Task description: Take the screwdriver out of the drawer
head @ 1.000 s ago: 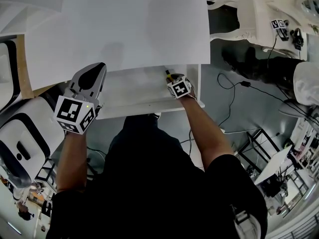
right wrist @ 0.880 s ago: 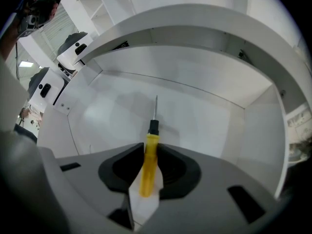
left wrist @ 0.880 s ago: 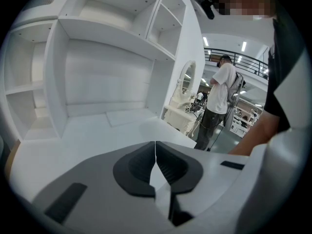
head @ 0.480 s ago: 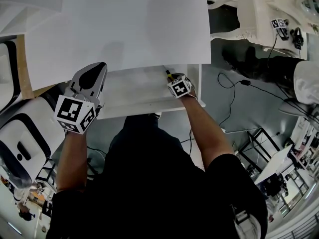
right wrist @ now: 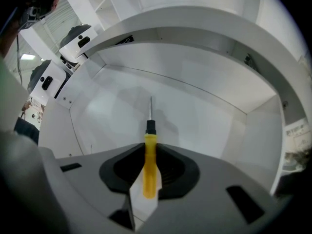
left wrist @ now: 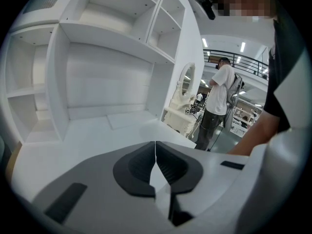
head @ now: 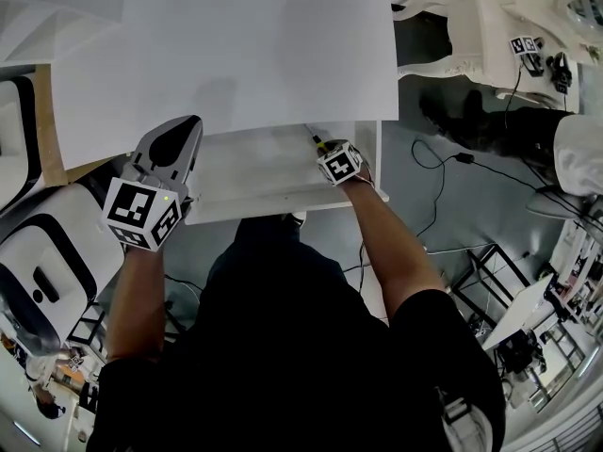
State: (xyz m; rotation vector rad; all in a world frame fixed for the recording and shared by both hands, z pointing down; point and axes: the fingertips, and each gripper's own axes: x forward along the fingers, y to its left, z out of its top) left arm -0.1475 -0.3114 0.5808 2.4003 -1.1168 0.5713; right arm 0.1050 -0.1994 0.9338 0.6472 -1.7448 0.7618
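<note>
The drawer stands pulled out from under the white table. The screwdriver lies inside it, near its right end. Its yellow handle points toward the person and its thin metal shaft runs away across the white drawer floor.

The right gripper reaches steeply down into the drawer. Its jaws are closing on the yellow handle, with a dark pad against each side of it. The left gripper hovers outside the drawer at its left end, above the table's front edge. Its jaws are clenched together with nothing between them.

The clearest markings are the black-and-white square codes on the left marker cube and the right marker cube; they carry no letters. A small dark label sits on the white edge above the drawer, and a pale sticker is at the right. The print on both is too small to read.

Beyond the left gripper stands white shelving, and a person in a white top is farther off.
</note>
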